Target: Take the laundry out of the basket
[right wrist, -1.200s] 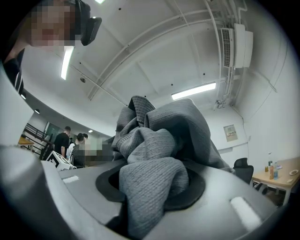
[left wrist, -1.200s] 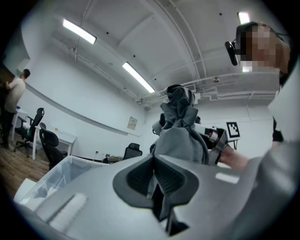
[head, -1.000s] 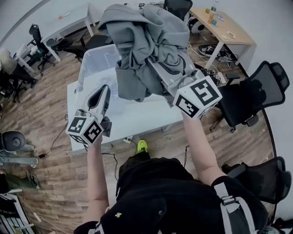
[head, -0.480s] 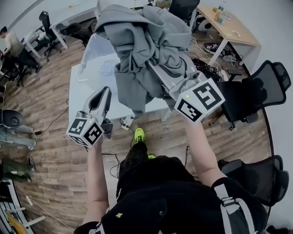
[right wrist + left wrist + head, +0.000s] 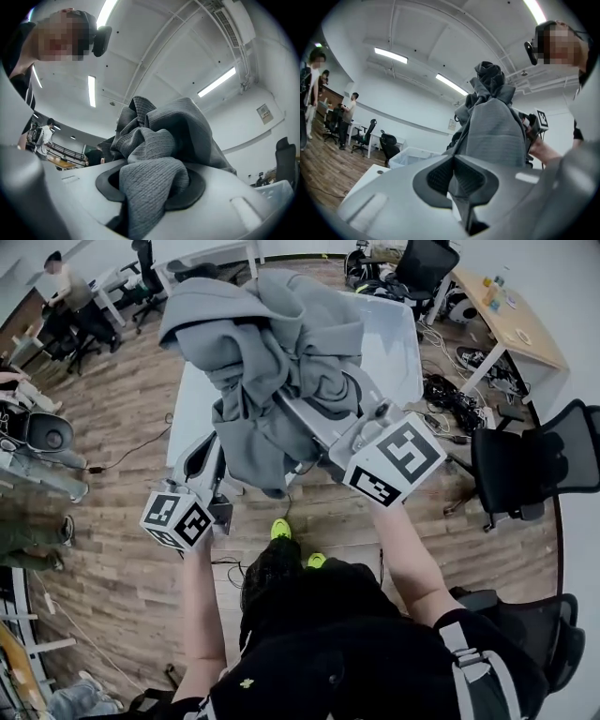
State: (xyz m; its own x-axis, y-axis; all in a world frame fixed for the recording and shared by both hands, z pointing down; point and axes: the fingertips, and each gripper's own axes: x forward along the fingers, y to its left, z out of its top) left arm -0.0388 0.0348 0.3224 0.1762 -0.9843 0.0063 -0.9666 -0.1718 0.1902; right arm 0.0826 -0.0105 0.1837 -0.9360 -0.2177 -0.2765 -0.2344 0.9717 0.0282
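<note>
I work two handheld grippers over one white table (image 5: 187, 413), where a single translucent plastic basket (image 5: 394, 338) stands. One bunched grey knit garment (image 5: 262, 352) hangs in the air in front of that basket, well clear of it. The right gripper (image 5: 150, 185) has its jaws clamped on a thick fold of the cloth. The left gripper (image 5: 453, 164), jaws pressed together on nothing, sits beside the garment's hanging edge.

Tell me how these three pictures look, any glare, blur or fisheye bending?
Head view: even light, the grey garment sharp, the floor bowed by the fisheye. Left gripper view: dark rounded corners, ceiling lights glaring, the left claw soft up close. Right gripper view: ceiling strip burnt out white, knit weave crisp.
</note>
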